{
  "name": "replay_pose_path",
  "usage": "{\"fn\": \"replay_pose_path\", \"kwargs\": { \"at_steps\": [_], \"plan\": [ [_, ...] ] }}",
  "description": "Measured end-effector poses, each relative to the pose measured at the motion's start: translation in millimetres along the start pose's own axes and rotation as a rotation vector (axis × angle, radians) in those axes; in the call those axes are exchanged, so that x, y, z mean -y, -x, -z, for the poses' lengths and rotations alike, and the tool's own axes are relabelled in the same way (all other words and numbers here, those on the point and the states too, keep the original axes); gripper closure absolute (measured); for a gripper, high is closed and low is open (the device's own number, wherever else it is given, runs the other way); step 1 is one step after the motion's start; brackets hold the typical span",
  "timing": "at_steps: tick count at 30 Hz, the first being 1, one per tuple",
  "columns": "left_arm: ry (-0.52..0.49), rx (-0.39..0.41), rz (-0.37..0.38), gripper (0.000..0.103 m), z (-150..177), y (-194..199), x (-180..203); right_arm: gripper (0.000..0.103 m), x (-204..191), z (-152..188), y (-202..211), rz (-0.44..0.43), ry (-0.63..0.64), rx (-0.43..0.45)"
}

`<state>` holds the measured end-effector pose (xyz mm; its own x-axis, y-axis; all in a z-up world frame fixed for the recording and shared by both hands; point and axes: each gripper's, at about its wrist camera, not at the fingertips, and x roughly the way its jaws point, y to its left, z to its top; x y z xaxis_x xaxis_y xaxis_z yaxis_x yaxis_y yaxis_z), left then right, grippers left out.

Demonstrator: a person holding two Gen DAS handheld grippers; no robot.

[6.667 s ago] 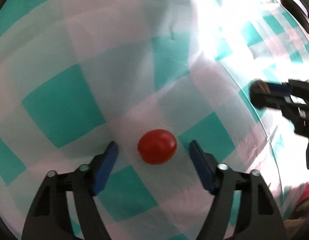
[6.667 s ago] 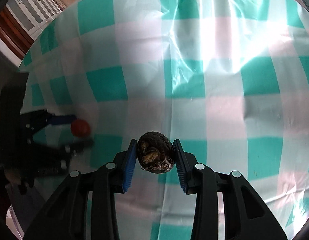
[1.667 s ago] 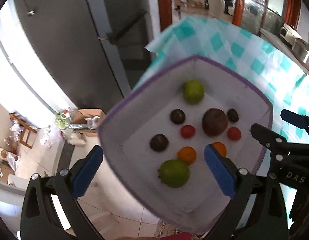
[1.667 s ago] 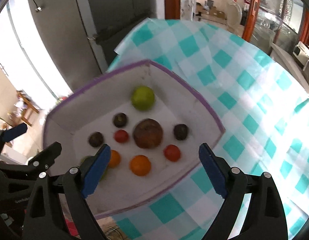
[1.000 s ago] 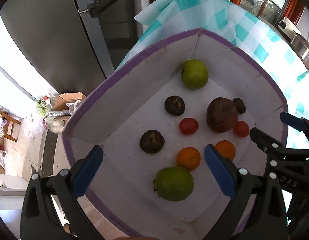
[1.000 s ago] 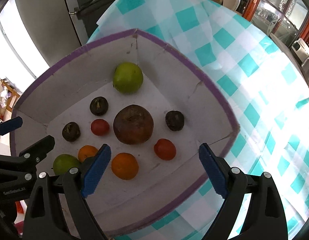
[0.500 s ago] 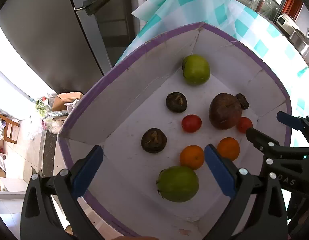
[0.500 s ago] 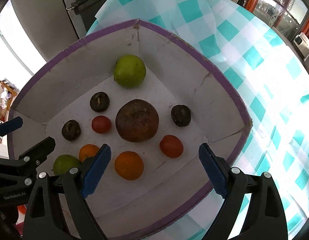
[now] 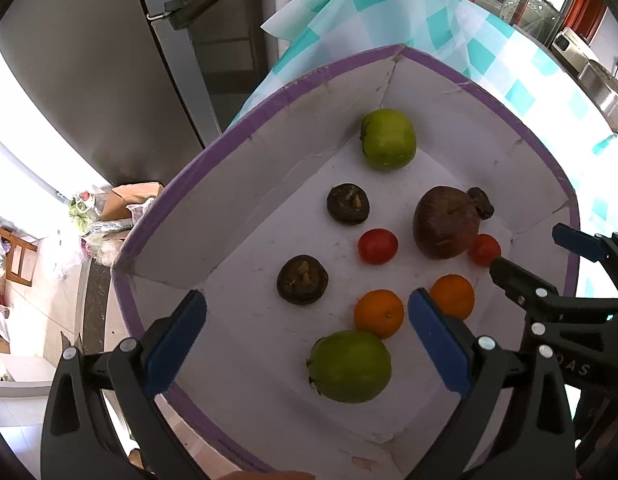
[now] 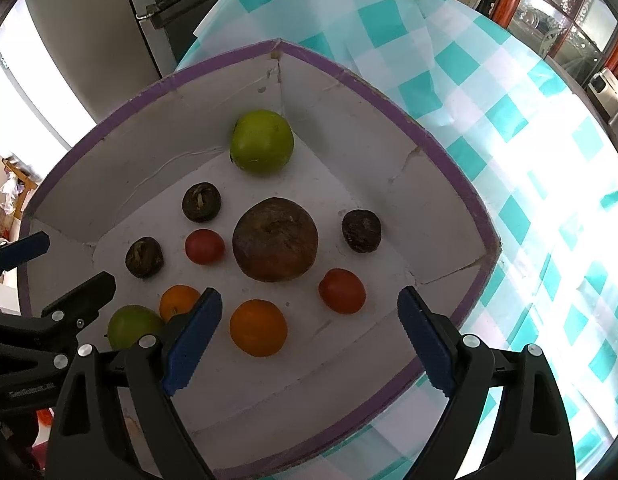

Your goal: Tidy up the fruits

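Nine fruits sit loose on the floor of the white foam box with the purple rim (image 10: 449,160), and none of them is in either set of tongs. Compared with about seven seconds ago that's a big change: back then the left tongs (image 9: 305,344) hung open around a red tomato on the checked cloth and the right tongs (image 10: 309,336) were clamped on a dark wrinkled fruit. Now both pairs stand wide apart and empty, hovering over the box and pointing steeply down.

From the right wrist view: the big brown round fruit (image 10: 275,240) is in the middle. One green round fruit (image 10: 261,141) is at 12 o'clock near the far corner, and the other green one (image 10: 131,326) is at 8 o'clock, partly behind the left tongs. Three small dark wrinkled fruits sit at 10 (image 10: 201,201), 9 (image 10: 144,257) and 3 o'clock (image 10: 362,231). One small red tomato (image 10: 204,246) is just beside the brown fruit at 9 o'clock, the other (image 10: 342,291) at 5. Two oranges lie at 6 (image 10: 258,327) and 8 o'clock (image 10: 179,301).

Over the last second or so the box has grown larger in both views. It rests on the teal and white checked tablecloth (image 10: 509,120) covering the tabletop, at the edge nearest the grey fridge (image 9: 109,60).
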<state>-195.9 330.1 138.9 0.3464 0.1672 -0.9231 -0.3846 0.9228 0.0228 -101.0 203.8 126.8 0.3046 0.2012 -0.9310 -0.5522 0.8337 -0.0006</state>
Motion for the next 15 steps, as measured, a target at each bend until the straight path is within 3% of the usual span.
{"fn": "replay_pose_path", "kwargs": {
  "at_steps": [10,12,15],
  "plan": [
    [0.029,0.063,-0.081,0.002,-1,18,3,0.016,4,5,20,-0.026,0.015,0.053],
    [0.022,0.091,-0.094,0.002,-1,30,9,0.016,11,9,31,-0.031,0.006,0.084],
    [-0.011,0.168,-0.108,0.002,0,58,34,0.016,44,24,66,-0.057,-0.076,0.201]
  ]
}}
